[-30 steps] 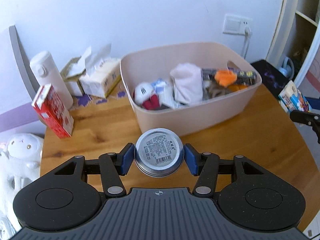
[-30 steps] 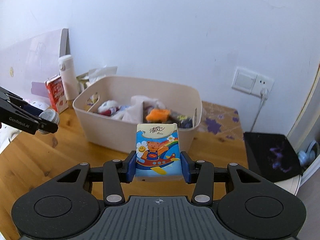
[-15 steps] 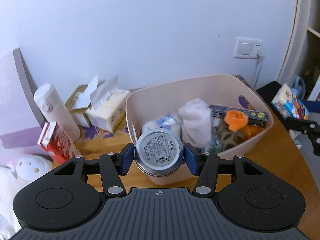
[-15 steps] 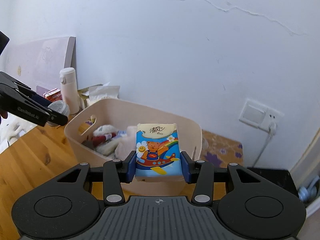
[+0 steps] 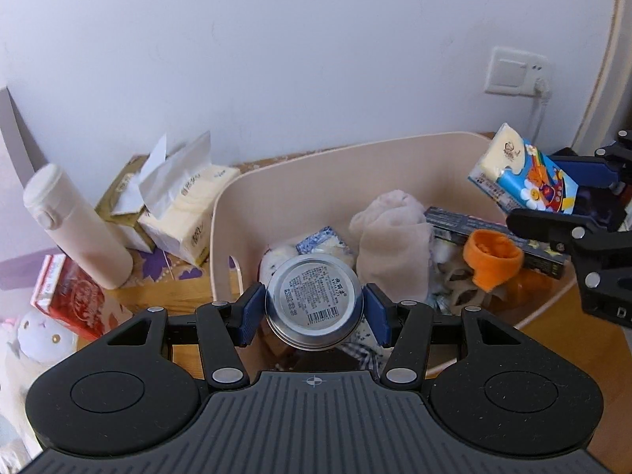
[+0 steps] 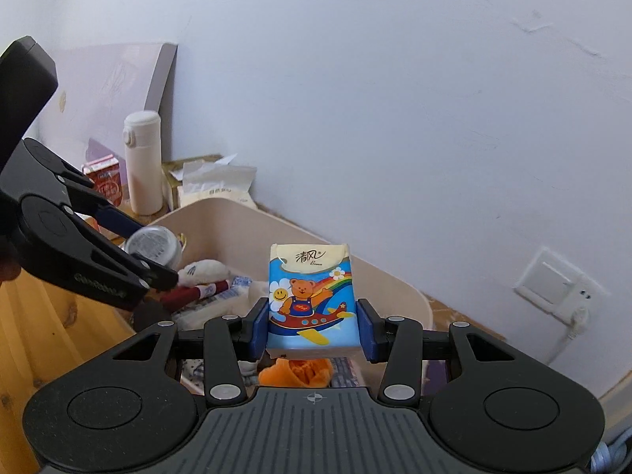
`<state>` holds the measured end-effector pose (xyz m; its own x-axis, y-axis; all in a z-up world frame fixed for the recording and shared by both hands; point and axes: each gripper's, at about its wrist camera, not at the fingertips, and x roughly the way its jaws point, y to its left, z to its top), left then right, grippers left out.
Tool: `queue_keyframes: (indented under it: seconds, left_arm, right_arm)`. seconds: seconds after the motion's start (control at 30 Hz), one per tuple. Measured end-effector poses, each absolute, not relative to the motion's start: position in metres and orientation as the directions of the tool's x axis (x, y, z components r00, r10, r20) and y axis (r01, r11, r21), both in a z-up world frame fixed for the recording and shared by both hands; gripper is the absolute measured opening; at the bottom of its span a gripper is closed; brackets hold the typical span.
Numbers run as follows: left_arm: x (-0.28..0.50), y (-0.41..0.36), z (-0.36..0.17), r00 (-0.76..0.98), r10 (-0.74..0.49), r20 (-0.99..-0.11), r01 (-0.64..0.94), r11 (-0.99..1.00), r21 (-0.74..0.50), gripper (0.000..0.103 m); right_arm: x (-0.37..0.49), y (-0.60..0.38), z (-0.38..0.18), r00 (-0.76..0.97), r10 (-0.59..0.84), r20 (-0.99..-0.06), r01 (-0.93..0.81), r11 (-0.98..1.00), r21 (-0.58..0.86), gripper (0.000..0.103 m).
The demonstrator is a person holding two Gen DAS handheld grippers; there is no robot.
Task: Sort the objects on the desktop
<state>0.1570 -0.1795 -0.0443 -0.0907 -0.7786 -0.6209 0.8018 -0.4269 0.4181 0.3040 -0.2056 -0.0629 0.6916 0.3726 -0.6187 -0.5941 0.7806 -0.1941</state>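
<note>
The left claw [image 5: 314,313] pinched a round tin [image 5: 314,301] between its blue pads, above the beige bin [image 5: 395,166] on the worktop [image 6: 47,324]. The right claw [image 6: 314,326] pinched a tissue pack [image 6: 312,300], likewise over the bin.

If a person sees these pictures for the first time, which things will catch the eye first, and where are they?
First comes the round metal tin, clamped in the left gripper above the near part of the beige bin. Next is the bright cartoon tissue pack, shut in the right gripper over the bin's right end. Inside the crowded bin, an orange toy stands out at the right.
</note>
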Motion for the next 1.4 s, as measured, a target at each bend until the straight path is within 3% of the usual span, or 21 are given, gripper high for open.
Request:
queue_keyframes:
  seconds: [0.43, 0.63, 0.7, 0.77, 0.97, 1.4]
  left_arm:
    - [0.159, -0.218, -0.071, 0.008, -0.722, -0.691, 0.832, -0.379, 0.405, 0.055]
    - [0.157, -0.217, -0.072, -0.007, -0.708, -0.706, 0.833, -0.394, 0.387, 0.057]
    - [0.155, -0.214, -0.069, -0.015, -0.710, -0.704, 0.834, -0.398, 0.382, 0.074]
    - [0.154, -0.209, -0.065, -0.020, -0.724, -0.690, 0.832, -0.395, 0.390, 0.080]
    - [0.160, -0.197, -0.055, -0.036, -0.716, -0.698, 0.822, -0.418, 0.386, 0.080]
    - [0.185, -0.147, -0.014, -0.079, -0.729, -0.680, 0.815, -0.440, 0.378, 0.080]
  right_arm:
    - [0.328, -0.197, -0.109, 0.592, 0.376, -0.713, -0.628, 0.770, -0.116, 0.044]
    - [0.326, -0.196, -0.112, 0.581, 0.370, -0.725, -0.630, 0.768, -0.113, 0.063]
    - [0.326, -0.196, -0.109, 0.591, 0.369, -0.718, -0.623, 0.774, -0.115, 0.072]
    - [0.325, -0.195, -0.106, 0.603, 0.365, -0.709, -0.605, 0.788, -0.109, 0.081]
    - [0.316, -0.199, -0.095, 0.618, 0.348, -0.705, -0.543, 0.838, -0.062, 0.102]
    - [0.270, -0.212, -0.072, 0.632, 0.306, -0.712, -0.411, 0.911, 0.026, 0.103]
